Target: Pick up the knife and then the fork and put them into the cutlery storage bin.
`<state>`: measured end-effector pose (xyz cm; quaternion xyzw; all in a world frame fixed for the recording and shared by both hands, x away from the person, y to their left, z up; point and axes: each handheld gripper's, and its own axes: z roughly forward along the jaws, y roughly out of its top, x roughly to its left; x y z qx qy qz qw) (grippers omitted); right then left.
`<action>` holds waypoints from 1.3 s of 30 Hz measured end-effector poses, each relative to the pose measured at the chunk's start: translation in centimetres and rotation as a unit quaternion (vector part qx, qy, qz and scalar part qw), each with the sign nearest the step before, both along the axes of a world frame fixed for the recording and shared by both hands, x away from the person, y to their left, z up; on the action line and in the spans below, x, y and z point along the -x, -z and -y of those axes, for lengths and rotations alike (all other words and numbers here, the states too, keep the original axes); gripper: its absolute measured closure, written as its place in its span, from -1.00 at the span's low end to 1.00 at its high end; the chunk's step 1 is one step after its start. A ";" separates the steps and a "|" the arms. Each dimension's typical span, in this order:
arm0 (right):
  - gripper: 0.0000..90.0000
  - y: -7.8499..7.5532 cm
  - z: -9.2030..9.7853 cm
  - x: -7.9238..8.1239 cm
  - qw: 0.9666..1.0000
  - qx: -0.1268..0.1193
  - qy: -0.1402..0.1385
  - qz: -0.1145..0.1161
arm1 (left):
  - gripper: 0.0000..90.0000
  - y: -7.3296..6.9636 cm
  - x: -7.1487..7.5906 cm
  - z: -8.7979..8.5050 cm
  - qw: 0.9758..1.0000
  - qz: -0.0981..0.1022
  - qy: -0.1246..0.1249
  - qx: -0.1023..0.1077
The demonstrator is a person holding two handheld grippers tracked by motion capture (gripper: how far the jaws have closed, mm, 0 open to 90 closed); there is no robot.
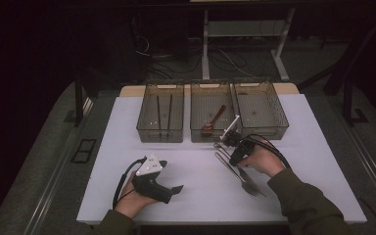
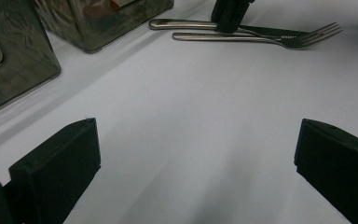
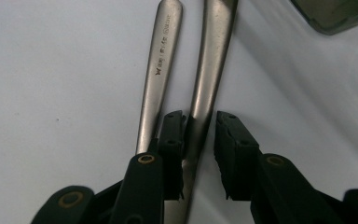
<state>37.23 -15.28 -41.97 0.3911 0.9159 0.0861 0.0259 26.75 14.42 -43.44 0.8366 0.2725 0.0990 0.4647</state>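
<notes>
A steel knife (image 3: 209, 70) and a steel fork (image 3: 161, 70) lie side by side on the white table, handles pointing away in the right gripper view. My right gripper (image 3: 200, 135) points down over them with its jaws astride the knife handle. The left pad is against the handle and a thin gap shows at the right pad. In the high view the right gripper (image 1: 233, 157) stands on the pair, fork (image 1: 247, 186) and knife (image 1: 225, 155), right of centre. My left gripper (image 1: 177, 188) rests near the front left, open and empty, with bare table between its jaws (image 2: 196, 158).
Three smoky plastic bins stand in a row at the back: the left bin (image 1: 144, 129) holds two dark sticks, the middle bin (image 1: 196, 132) a wooden spoon (image 1: 215, 117), and the right bin (image 1: 279, 125) nothing. The middle bin is just beyond the knife handle.
</notes>
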 end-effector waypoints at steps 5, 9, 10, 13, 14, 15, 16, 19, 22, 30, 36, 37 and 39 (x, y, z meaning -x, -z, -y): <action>0.64 -0.1 -0.4 0.0 1.000 0.013 -0.005 -0.006 | -1.00 0.0 0.0 0.0 1.000 0.000 0.000 0.000; 0.65 -0.1 -0.7 -0.2 1.000 0.022 -0.005 -0.011 | -1.00 0.0 0.0 0.0 1.000 0.000 0.000 0.001; 0.65 -0.1 -0.7 -0.2 1.000 0.023 -0.006 -0.011 | -1.00 0.0 0.0 0.0 1.000 0.001 0.000 0.001; 0.74 -0.1 -0.7 -0.2 1.000 0.026 -0.004 -0.010 | -1.00 0.0 0.0 0.0 1.000 0.001 0.000 0.001; 0.74 -0.1 -0.7 -0.2 1.000 0.030 -0.005 -0.006 | -1.00 0.0 0.0 0.0 1.000 0.000 0.000 0.001; 0.75 0.0 -0.7 -0.2 0.999 0.030 -0.020 -0.002 | -1.00 0.0 0.0 0.0 1.000 0.000 0.001 0.000; 0.75 0.0 -0.7 -0.2 0.999 0.030 -0.019 -0.002 | -1.00 0.0 0.0 0.0 1.000 0.000 0.001 -0.001; 0.75 0.0 -0.6 -0.1 0.999 0.034 -0.021 0.005 | -1.00 0.0 0.0 0.0 1.000 0.000 0.001 0.000; 0.75 0.0 -0.5 0.0 0.999 0.026 -0.027 0.005 | -1.00 0.0 0.0 0.0 1.000 0.000 0.002 0.000; 0.75 -0.3 0.5 0.1 1.000 0.011 -0.020 0.020 | -1.00 0.0 0.0 0.0 1.000 -0.001 0.001 0.002; 0.75 -1.4 2.1 0.4 0.999 -0.037 -0.005 0.033 | -1.00 0.1 0.0 0.0 1.000 -0.001 0.003 0.001; 0.75 -1.6 2.4 0.4 0.998 -0.045 -0.004 0.036 | -1.00 0.1 0.0 0.0 1.000 -0.001 0.003 0.001; 0.75 -2.1 3.0 0.5 0.997 -0.058 -0.002 0.045 | -1.00 0.1 0.0 0.0 1.000 0.000 0.004 -0.001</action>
